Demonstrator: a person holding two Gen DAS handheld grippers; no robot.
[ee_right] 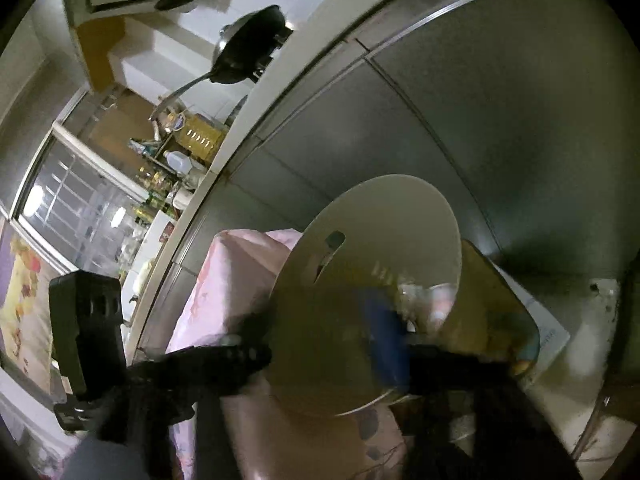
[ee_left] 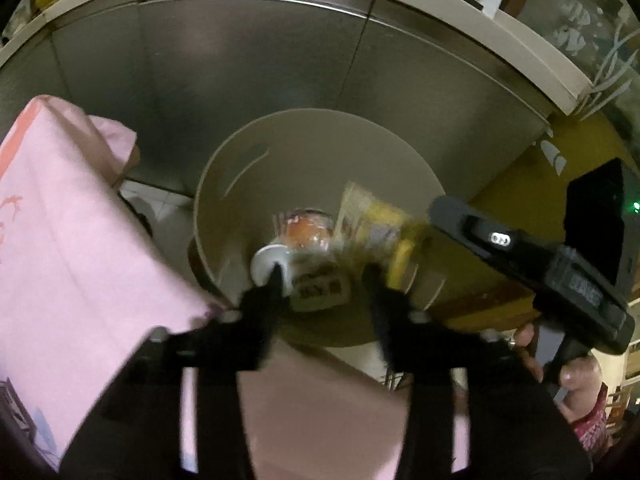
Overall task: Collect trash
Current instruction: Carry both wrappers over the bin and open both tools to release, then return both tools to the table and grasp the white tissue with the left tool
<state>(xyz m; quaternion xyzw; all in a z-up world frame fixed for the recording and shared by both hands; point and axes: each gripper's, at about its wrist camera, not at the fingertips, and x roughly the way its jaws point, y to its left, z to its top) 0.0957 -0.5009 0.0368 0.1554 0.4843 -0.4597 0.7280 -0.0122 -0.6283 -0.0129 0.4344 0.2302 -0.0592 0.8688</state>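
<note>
A cream round trash bin (ee_left: 224,184) stands on the floor against steel cabinet doors. Inside lie a cup-like container with a white lid (ee_left: 312,276), an orange-lidded cup (ee_left: 306,232) and a yellow wrapper (ee_left: 372,220). My left gripper (ee_left: 324,280) is open right over the bin's mouth, its fingers either side of the white-lidded container. In the right wrist view the bin (ee_right: 400,216) fills the middle. My right gripper (ee_right: 336,352) is open at the bin's rim, with a blurred blue item (ee_right: 386,340) next to its right finger. The right gripper's body (ee_left: 532,264) shows beside the bin.
Pink cloth (ee_left: 68,240) covers something at the bin's left and front. Steel cabinet fronts (ee_left: 240,72) under a pale countertop (ee_left: 532,52) stand behind. A yellow board (ee_right: 492,304) leans at the bin's right. Pans (ee_right: 248,52) sit on the counter.
</note>
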